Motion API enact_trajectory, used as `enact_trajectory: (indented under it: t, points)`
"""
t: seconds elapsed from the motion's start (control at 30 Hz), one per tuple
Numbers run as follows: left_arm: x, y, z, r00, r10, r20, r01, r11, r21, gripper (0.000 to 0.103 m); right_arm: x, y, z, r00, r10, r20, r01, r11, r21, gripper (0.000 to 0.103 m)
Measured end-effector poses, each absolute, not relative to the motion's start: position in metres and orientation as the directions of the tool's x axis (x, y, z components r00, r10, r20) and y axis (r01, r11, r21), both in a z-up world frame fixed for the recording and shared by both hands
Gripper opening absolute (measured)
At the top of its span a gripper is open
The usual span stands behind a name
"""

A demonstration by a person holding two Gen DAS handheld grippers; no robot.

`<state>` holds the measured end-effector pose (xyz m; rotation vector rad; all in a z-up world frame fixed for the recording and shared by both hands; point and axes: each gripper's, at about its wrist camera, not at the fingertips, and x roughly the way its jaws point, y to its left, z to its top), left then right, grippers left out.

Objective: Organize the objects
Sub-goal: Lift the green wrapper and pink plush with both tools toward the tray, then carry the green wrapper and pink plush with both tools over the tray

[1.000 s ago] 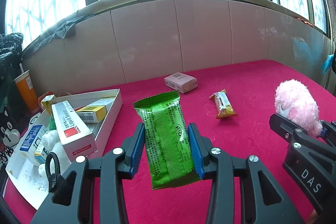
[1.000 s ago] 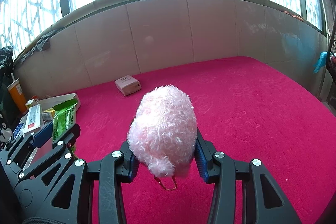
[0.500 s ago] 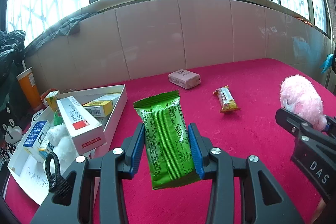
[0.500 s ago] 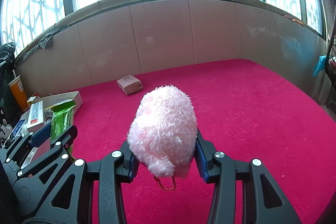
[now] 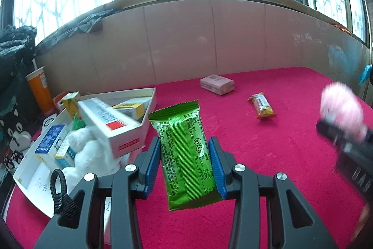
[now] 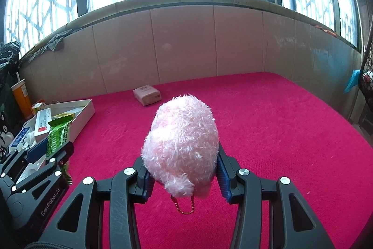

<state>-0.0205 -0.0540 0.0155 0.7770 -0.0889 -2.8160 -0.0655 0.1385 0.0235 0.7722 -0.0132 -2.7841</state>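
The left tool (image 5: 184, 166) is clenched on a green snack packet (image 5: 186, 155), its blue pads pressing the packet's two long edges; the packet stands up out of the jaws, lifted clear of the crimson cloth (image 5: 268, 144) and just right of the white box (image 5: 149, 104). That box sits at the cloth's left edge and holds several cartons and a white plush piece, with a long white and red carton (image 5: 109, 125) lying across its rim. Well to the right of the box lie a pink carton (image 5: 216, 83) and, nearer, a small orange snack bar (image 5: 262, 105). The right tool (image 6: 184, 175) grasps a pink fluffy toy (image 6: 181, 144) between its pads, far right of the box, above the cloth, a gold chain (image 6: 185, 208) dangling beneath it.
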Motion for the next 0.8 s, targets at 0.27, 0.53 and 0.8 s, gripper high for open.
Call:
enact_trajectory:
  t: [0.27, 0.53, 0.8]
  points:
    - [-0.012, -0.067, 0.015, -0.831, -0.242, -0.501, 0.219, -0.97, 0.106, 0.04, -0.057, 0.131, 0.022, -0.831, -0.236, -0.504, 0.252, -0.967, 0.038, 0.049]
    - [-0.007, -0.071, 0.015, -0.832, -0.251, -0.494, 0.219, -0.968, 0.123, 0.04, -0.053, 0.125, 0.023, -0.826, -0.24, -0.509, 0.263, -0.964, 0.028, 0.049]
    - [0.007, -0.083, 0.018, -0.836, -0.275, -0.475, 0.238, -0.961, 0.138, 0.04, -0.049, 0.117, 0.022, -0.818, -0.25, -0.518, 0.279, -0.96, 0.022, 0.049]
